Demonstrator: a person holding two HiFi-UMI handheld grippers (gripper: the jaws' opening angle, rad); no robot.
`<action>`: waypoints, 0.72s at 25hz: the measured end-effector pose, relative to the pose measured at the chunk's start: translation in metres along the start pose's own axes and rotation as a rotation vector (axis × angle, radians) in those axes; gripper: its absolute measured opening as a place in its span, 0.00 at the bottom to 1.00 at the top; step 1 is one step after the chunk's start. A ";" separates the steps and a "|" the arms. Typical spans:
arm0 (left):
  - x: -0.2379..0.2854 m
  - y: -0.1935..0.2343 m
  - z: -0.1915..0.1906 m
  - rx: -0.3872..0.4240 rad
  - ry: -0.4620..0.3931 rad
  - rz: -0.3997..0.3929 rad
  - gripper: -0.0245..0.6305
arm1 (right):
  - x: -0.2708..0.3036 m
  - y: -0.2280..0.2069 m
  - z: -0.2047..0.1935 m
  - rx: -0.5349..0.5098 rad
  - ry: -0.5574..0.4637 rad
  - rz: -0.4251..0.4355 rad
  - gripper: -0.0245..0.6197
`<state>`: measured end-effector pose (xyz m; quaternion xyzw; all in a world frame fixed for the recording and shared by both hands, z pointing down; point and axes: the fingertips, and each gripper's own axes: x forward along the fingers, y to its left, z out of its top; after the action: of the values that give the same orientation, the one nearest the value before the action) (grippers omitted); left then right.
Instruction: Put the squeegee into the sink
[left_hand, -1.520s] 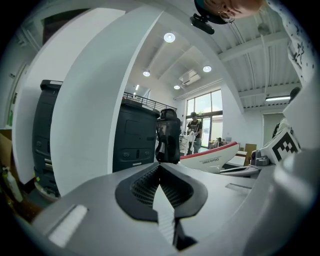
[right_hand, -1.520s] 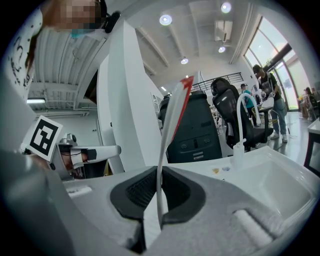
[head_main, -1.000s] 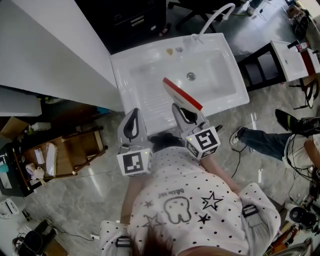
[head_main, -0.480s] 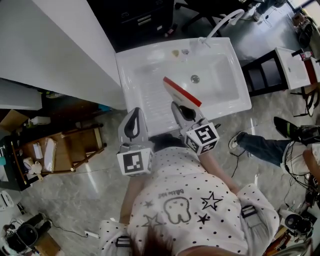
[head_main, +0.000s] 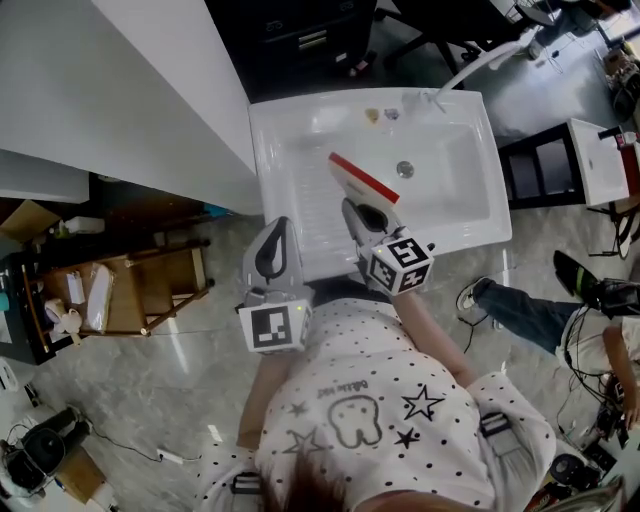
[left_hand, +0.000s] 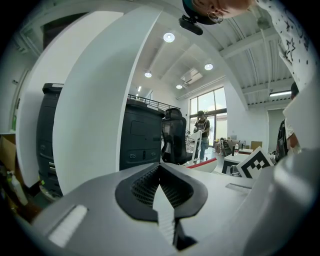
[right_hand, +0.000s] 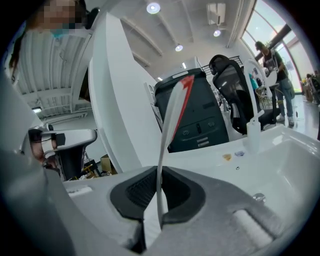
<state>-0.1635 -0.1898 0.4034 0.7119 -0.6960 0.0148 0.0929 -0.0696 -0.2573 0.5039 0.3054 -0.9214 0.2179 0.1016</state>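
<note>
Now, squeegee (head_main: 362, 186) farther over sink (head_main: 455, 192), still gripped

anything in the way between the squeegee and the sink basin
Nothing visible. The right gripper holds the white squeegee with a red blade over the white sink, whose basin shows only its drain.
</note>
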 end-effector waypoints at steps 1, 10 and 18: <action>0.002 0.001 0.000 -0.002 0.003 -0.002 0.03 | 0.005 -0.003 -0.002 0.010 0.007 -0.001 0.07; 0.015 0.013 -0.005 -0.029 0.032 0.008 0.03 | 0.043 -0.009 -0.025 0.083 0.085 0.027 0.07; 0.018 0.017 -0.010 -0.034 0.058 0.009 0.03 | 0.075 -0.020 -0.063 0.186 0.174 0.040 0.07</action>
<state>-0.1783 -0.2062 0.4175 0.7063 -0.6964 0.0241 0.1252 -0.1133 -0.2813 0.5900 0.2751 -0.8908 0.3301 0.1480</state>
